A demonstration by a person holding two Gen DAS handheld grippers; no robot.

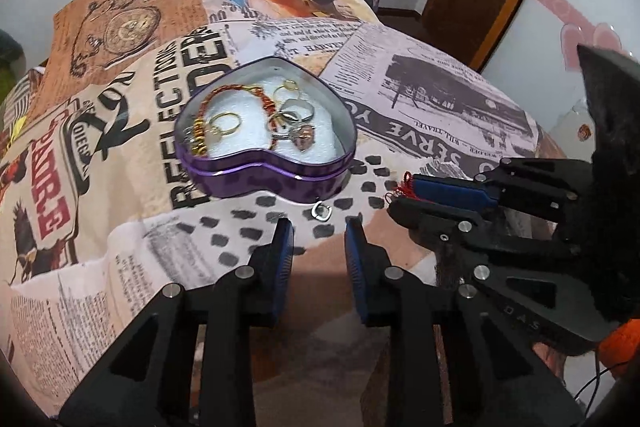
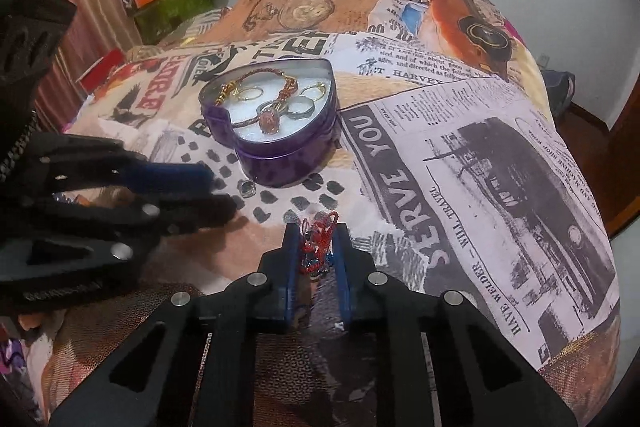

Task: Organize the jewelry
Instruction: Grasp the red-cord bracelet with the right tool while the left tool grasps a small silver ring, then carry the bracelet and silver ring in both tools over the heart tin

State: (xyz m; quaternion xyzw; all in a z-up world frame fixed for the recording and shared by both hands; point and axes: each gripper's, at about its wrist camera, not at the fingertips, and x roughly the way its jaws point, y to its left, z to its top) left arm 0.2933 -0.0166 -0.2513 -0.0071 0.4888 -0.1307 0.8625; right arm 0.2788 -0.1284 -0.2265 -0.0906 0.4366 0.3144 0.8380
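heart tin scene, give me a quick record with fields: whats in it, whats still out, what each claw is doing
tin: purple heart tin, open, on the printed cloth
inside: braided bracelet, gold and silver rings, a pendant
still out: silver ring on the cloth just in front of the tin
right claw: shut on red beaded piece
left claw: open, nothing between its pads, near the silver ring
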